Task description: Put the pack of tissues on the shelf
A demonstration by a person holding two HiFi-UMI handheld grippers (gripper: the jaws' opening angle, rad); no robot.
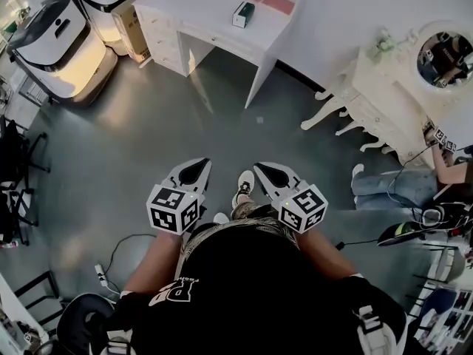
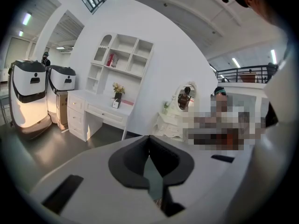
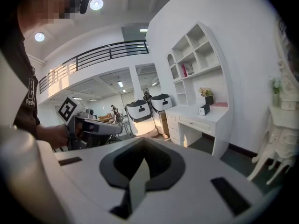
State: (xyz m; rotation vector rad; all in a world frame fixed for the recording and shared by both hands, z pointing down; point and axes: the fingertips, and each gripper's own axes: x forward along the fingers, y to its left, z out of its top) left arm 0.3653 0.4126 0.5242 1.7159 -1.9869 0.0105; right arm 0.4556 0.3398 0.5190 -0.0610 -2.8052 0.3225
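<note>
Close to the person's body, the left gripper (image 1: 198, 166) and right gripper (image 1: 265, 168) are both closed and empty above the grey floor (image 1: 148, 146), while the pack of tissues (image 1: 242, 13) sits far off on the white counter (image 1: 199, 9), below the wall shelf (image 2: 122, 56)

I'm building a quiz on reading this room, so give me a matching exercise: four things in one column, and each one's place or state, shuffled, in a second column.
Things:
1. pack of tissues
2. round mirror
3. left gripper
4. shelf

Place or state:
a. shut, nothing between its jaws
b. against the wall, above the desk
c. lying on the desk
d. standing on the vanity table

Pairs: 1-c, 2-d, 3-a, 4-b
</note>
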